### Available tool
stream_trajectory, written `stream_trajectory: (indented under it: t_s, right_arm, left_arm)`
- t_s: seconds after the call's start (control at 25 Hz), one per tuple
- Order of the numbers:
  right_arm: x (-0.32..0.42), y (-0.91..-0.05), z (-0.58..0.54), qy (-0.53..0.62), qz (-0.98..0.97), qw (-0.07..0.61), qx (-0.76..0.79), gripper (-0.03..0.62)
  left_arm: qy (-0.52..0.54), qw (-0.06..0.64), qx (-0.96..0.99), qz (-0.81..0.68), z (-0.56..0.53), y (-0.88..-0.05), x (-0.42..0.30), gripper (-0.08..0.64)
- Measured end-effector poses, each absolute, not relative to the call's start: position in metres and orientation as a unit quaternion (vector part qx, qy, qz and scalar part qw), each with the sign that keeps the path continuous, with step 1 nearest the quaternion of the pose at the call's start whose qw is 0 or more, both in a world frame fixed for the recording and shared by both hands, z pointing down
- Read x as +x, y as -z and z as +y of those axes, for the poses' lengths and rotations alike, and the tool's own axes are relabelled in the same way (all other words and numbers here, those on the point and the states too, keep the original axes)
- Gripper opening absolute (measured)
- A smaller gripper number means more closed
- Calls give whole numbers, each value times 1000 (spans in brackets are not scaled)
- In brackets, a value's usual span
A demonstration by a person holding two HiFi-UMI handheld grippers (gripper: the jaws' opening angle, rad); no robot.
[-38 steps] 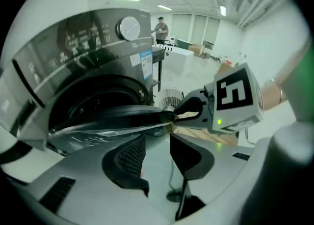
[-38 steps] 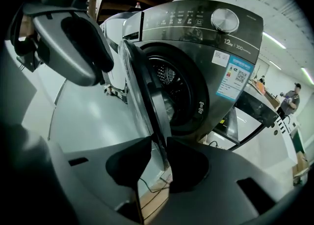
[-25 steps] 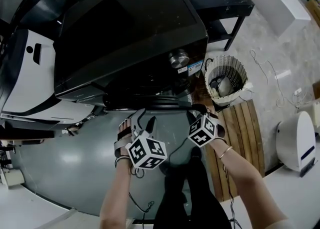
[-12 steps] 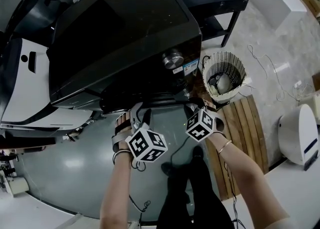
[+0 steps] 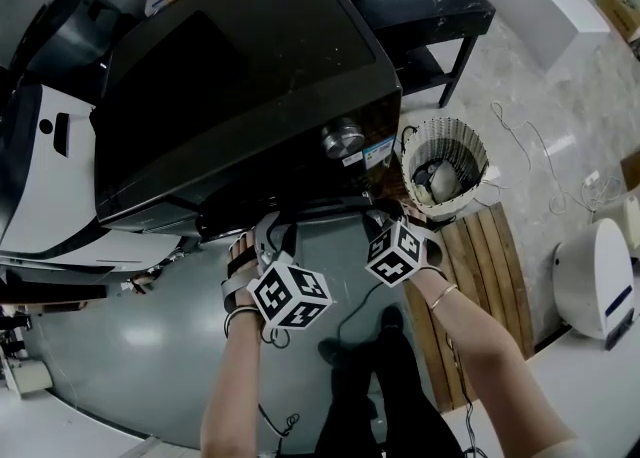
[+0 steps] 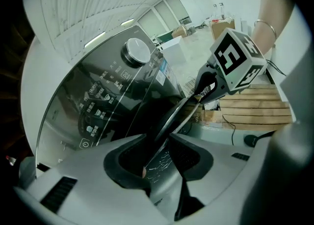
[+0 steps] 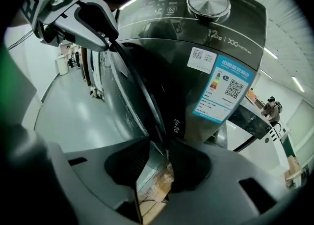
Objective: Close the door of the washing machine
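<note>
- Door dead ahead of both grippers, rim lodged between each pair of jaws; ajar, not yet against the washer front just beyond the fingertips.
- Rim's long run crosswise, from left gripper over to right gripper; neither hand nearer, both on the same free edge.
- Coming move, by judgement: a push forward, away from the body, to swing the door into the panel ahead.
- Left gripper: jaws just closing, now seemingly pinched on the rim.
- Right gripper: jaws just opening, astride the rim with slack on one side; no firm pinch.
- Door: thin, curved, glossy dark ring; clear face scuffed and scratched close by the left jaws.
- Washer: smooth dark gloss, printed icons, round metal knob up beyond the right jaws, paper label below it.
- Hard, slick surfaces throughout; probably prone to slip under the pads if pushed off-square.
</note>
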State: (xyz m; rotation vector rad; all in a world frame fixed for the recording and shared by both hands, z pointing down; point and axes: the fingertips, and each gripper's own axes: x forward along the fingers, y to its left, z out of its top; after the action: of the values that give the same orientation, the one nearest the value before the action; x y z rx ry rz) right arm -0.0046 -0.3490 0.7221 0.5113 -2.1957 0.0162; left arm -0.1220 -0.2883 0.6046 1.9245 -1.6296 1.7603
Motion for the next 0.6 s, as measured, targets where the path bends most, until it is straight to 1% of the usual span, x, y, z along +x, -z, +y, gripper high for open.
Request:
stream_trajectory:
  t_s: [0.6]
  right_arm:
    - [-20,-722,-377,-4,-880,427,206,127]
  left_arm:
    - [-564,45,622,-542,-308,-605,-135,153]
